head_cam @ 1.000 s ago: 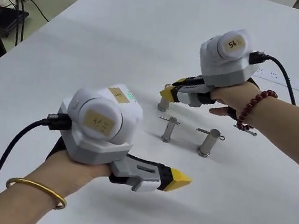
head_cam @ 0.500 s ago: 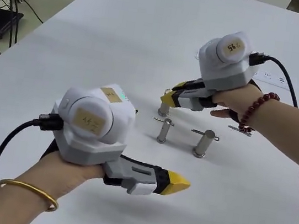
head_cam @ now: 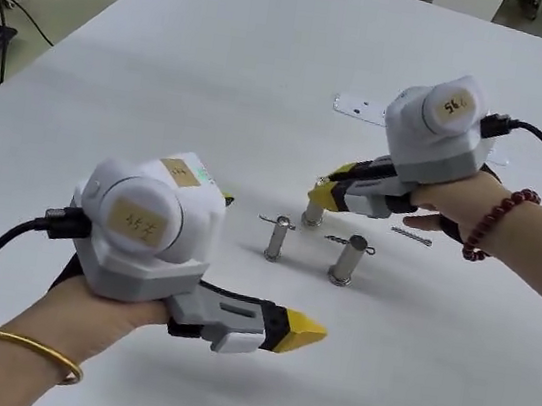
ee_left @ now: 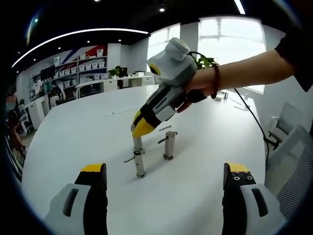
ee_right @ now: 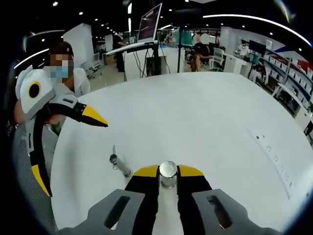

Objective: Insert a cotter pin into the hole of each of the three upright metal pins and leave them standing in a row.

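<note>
Overhead first, head view: right gripper (head_cam: 327,195) clamped on far silver metal pin (head_cam: 311,215); middle silver metal pin (head_cam: 275,240) and near silver metal pin (head_cam: 345,262) each carry inserted cotter pin (head_cam: 351,243); loose thin wire cotter pin (head_cam: 411,237) lies on white tabletop (head_cam: 220,65) near right gripper. Meanwhile left gripper (head_cam: 306,330) hovers well apart. Left gripper view: own jaws spread wide, empty. Right gripper view: jaws pinch far pin's top; hole probably hidden below. Risk: sideways tug topples pin or bumps neighbour, breaking row. Versus second ago: camera shifted; grip, pins unchanged

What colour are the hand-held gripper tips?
Yellow on the left hand-held gripper, black behind; best in left gripper view.
</note>
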